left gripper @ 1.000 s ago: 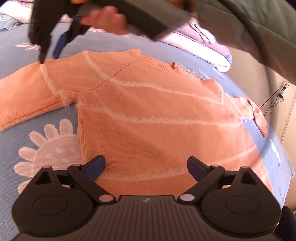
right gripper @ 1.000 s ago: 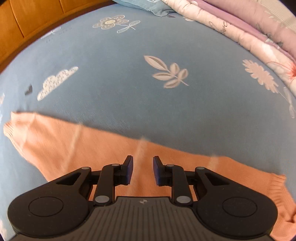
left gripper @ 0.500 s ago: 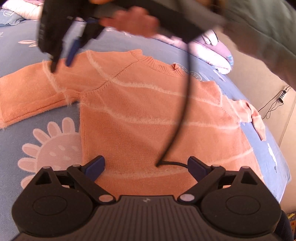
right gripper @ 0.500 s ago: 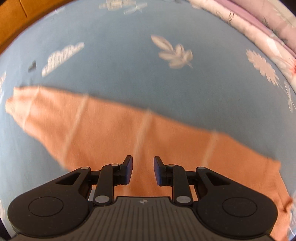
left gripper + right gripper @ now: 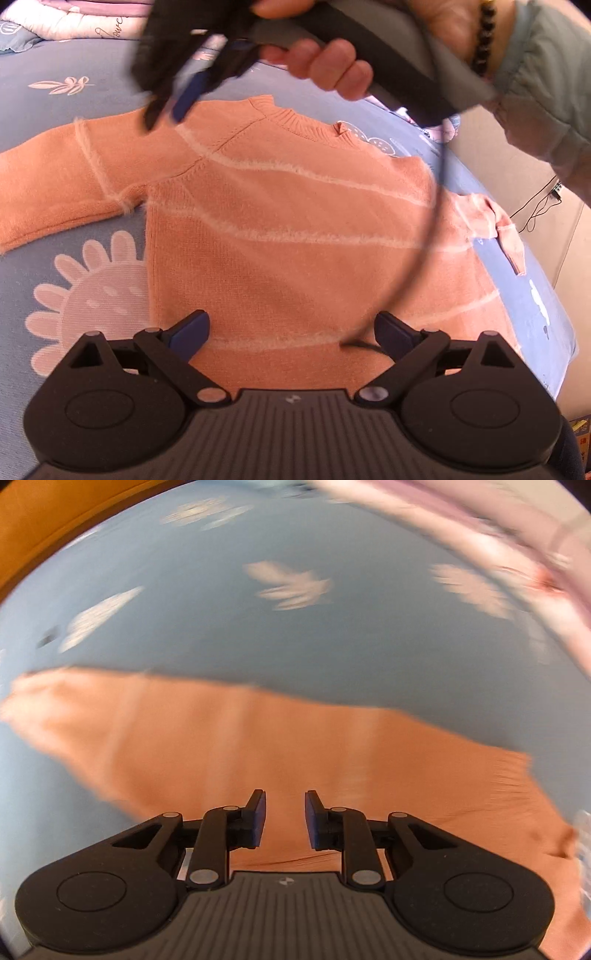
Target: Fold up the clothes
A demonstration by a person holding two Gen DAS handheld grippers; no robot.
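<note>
An orange knit sweater (image 5: 295,229) with pale stripes lies flat, front up, on the blue bedsheet (image 5: 74,288). My left gripper (image 5: 291,328) hovers wide open over its hem, nothing between the fingers. A person's hand (image 5: 332,66) holds my right gripper (image 5: 166,107) pointing down above the sweater's left shoulder, where the sleeve begins. In the blurred right wrist view the right gripper (image 5: 285,819) shows a narrow gap, its jaws closing with nothing between them; the outstretched sleeve (image 5: 258,731) lies below it. The sweater's other sleeve (image 5: 491,225) is bunched at the bed's right edge.
A black cable (image 5: 436,206) hangs from the right gripper across the sweater. A folded pink and white quilt (image 5: 517,554) lies along the bed's far side. A wooden headboard (image 5: 44,517) borders the sheet. The bed edge (image 5: 554,332) drops off at the right.
The right gripper has moved along the sleeve toward the sweater's shoulder, and its cable now swings over the sweater's body. The left gripper has stayed put.
</note>
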